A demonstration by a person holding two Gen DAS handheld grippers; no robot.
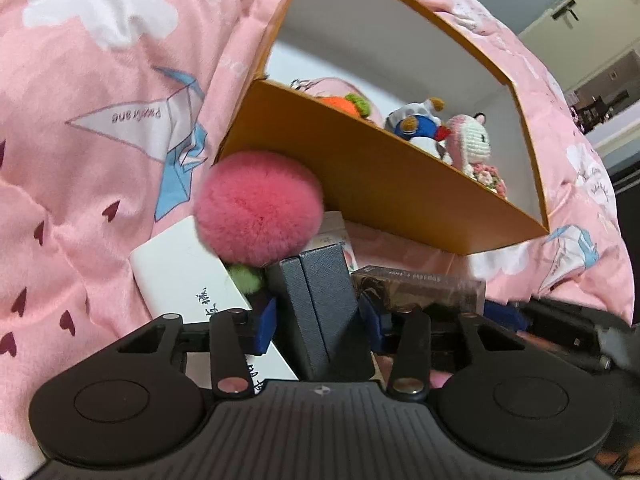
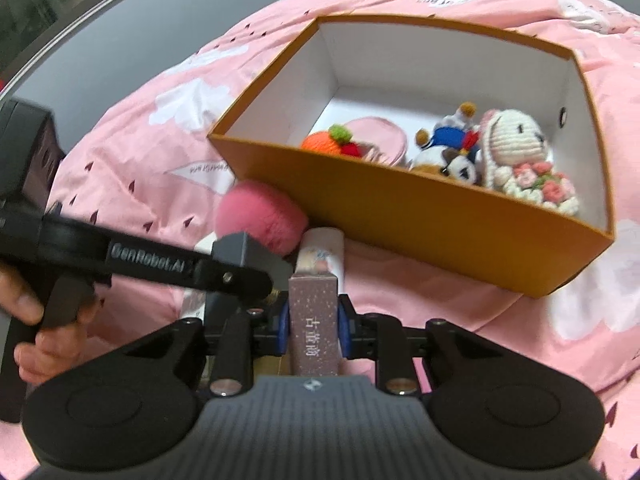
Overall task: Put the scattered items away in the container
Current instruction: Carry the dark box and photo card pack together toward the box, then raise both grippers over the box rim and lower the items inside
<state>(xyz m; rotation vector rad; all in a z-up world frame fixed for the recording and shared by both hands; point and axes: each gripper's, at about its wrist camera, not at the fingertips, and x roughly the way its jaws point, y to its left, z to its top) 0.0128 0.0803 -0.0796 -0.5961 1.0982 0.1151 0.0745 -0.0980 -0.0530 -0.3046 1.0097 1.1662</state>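
Note:
The orange cardboard box [image 1: 384, 184] [image 2: 420, 208] lies open on the pink bedspread and holds crocheted toys: an orange carrot [image 2: 326, 142], a blue-clad doll [image 2: 448, 136] and a white rabbit [image 2: 516, 148]. My left gripper [image 1: 320, 316] is shut on a dark grey case [image 1: 320, 304], just in front of the box wall. My right gripper [image 2: 314, 324] is shut on a mauve speckled carton [image 2: 314, 320]. A pink pompom [image 1: 258, 208] [image 2: 260, 220] rests against the box's near corner. The left gripper's body [image 2: 160, 264] crosses the right wrist view.
A white flat box [image 1: 188, 272] lies on the bedspread under the pompom. A dark printed carton [image 1: 420, 284] lies to the right of the grey case. A pale tube-like pack [image 2: 324, 248] lies ahead of the mauve carton. A dark cabinet [image 2: 24, 152] stands at far left.

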